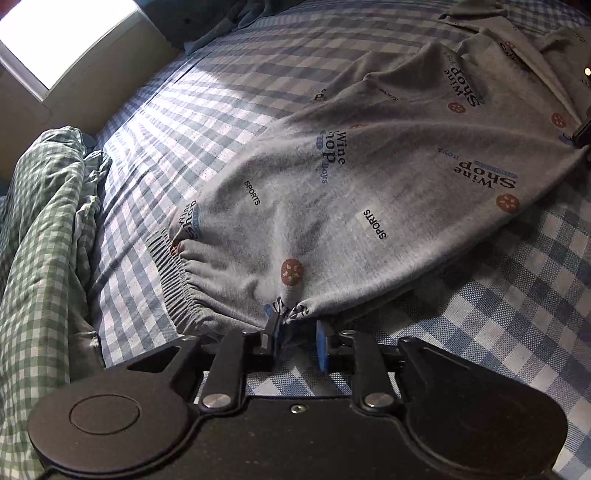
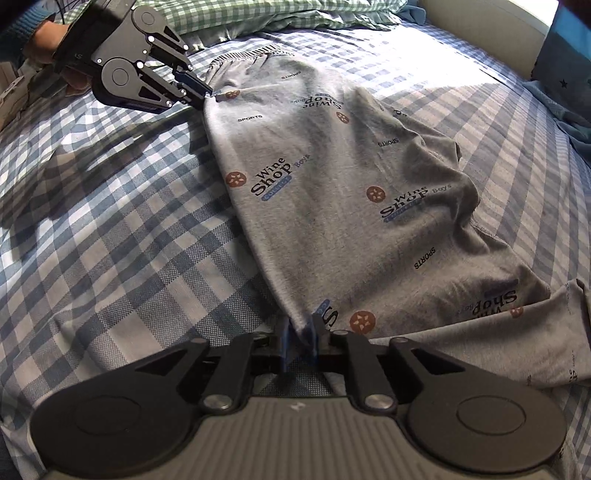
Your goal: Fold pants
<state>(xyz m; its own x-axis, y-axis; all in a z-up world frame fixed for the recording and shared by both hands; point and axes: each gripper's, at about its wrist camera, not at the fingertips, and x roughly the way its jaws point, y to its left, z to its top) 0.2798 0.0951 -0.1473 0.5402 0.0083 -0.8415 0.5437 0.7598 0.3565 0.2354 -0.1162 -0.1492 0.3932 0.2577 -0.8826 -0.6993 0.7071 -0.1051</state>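
Grey printed pants (image 1: 332,177) lie lengthwise on a blue checked bed sheet (image 1: 184,110), with the elastic waistband (image 1: 177,273) at the left. My left gripper (image 1: 297,332) is at the waistband corner. Its jaws stand apart: a bunch of cloth touches the left pad (image 1: 273,325) and the right pad is clear of it. In the right wrist view the pants (image 2: 332,184) run from the waistband (image 2: 240,59) down to my right gripper (image 2: 301,339). Its blurred blue pads (image 2: 286,343) stand a little apart with the pant edge between them. The left gripper (image 2: 207,94) shows there at the top left.
A green checked duvet (image 1: 44,221) is bunched along the left of the bed, seen as well in the right wrist view (image 2: 258,14). A bright window (image 1: 62,40) is at the far left. A hand (image 2: 48,33) holds the left gripper. Blue cloth (image 2: 569,74) lies at the right.
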